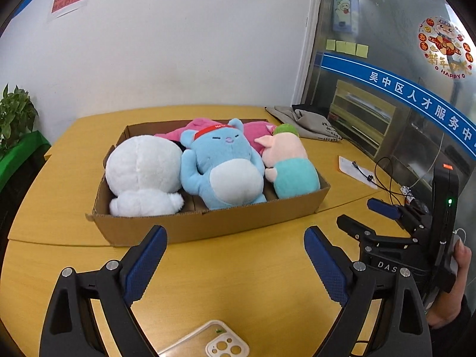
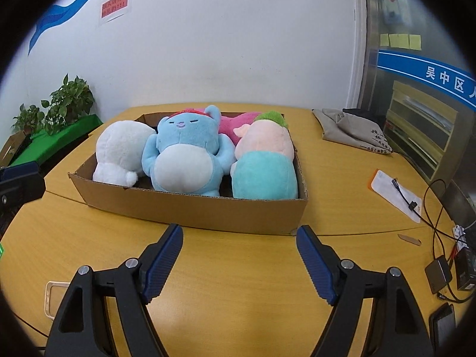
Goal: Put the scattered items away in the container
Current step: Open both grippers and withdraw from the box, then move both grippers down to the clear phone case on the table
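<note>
An open cardboard box (image 1: 208, 223) (image 2: 208, 211) sits on the yellow table. Side by side in it lie a white plush (image 1: 142, 172) (image 2: 122, 151), a blue plush with a red headband (image 1: 220, 166) (image 2: 184, 154) and a pink pig plush in teal (image 1: 288, 163) (image 2: 264, 160). Behind them lies a pink plush (image 1: 255, 131) (image 2: 238, 122). My left gripper (image 1: 235, 232) hangs open and empty just short of the box's front wall. My right gripper (image 2: 238, 229) is likewise open and empty before the box. It also shows at the right of the left wrist view (image 1: 369, 215).
A clear phone case (image 1: 208, 342) (image 2: 50, 294) lies on the table's near side. A grey cloth bag (image 1: 309, 122) (image 2: 348, 128) lies at the back right. A paper slip with a cable (image 2: 395, 196), a small adapter (image 2: 440, 270) and a dark phone (image 2: 443, 321) are at the right. Potted plants (image 2: 68, 98) stand to the left.
</note>
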`<state>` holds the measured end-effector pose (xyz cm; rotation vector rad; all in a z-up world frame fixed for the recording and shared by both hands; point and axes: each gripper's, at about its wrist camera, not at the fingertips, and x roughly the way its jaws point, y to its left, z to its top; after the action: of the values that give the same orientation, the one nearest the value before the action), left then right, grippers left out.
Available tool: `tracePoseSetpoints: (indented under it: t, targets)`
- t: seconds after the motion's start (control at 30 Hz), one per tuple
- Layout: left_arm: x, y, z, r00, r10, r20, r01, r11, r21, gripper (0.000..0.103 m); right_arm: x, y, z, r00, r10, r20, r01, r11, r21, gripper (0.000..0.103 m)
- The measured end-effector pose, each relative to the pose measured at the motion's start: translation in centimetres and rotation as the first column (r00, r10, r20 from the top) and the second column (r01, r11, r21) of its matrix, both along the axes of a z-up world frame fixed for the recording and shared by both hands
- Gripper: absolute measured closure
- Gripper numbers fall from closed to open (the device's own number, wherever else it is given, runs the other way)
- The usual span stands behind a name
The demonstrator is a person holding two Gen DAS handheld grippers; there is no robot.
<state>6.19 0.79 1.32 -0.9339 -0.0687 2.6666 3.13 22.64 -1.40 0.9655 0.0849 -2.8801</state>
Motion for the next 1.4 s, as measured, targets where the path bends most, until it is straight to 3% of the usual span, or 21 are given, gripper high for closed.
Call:
tracePoseSetpoints:
  t: [0.37,0.73,0.9,1.07,1.3,1.37,1.4]
  targets:
    - [1.3,-0.4,-0.2,1.000,-0.010,-0.003,0.010,0.998,0.068,0.007,1.9,-0.1,1.1,1.000,-0.024,-0.019,0.025,0.999,0.031,0.024]
    - [3.3,-2.7,-1.4,0.999,0.036,0.020,-0.037,0.998,0.049,0.007,2.4,-0.6,0.7,1.000,-0.007,-0.012,0.007,1.000,0.015,0.024]
    - [5.3,-5.9,-3.8,0.992,0.086,0.094,-0.089,0.996,0.026,0.007,2.7,-0.8,0.0,1.000,0.027,-0.006,-0.027,1.000,0.002,0.024]
    - [7.4,-9.5,-7.4,0.968,0.135,0.213,-0.146,0.989,0.035,0.007,2.4,-2.5,-2.7,0.990,0.110,0.088,-0.108,0.994,-0.026,0.024]
    - [8.1,-12.2,-11.9,0.916,0.177,0.360,-0.217,0.973,0.075,0.009,3.0,-10.1,-7.2,0.922,0.332,0.197,-0.325,0.943,-0.069,0.024]
    - [7.9,-12.4,-12.9,0.906,0.155,0.394,-0.212,0.972,0.105,0.013,3.1,-12.0,-8.0,0.903,0.372,0.216,-0.365,0.928,-0.071,0.024]
    - [7.8,-12.3,-13.5,0.901,0.142,0.410,-0.205,0.972,0.114,0.020,3.1,-12.8,-8.5,0.895,0.384,0.227,-0.380,0.923,-0.065,0.025]
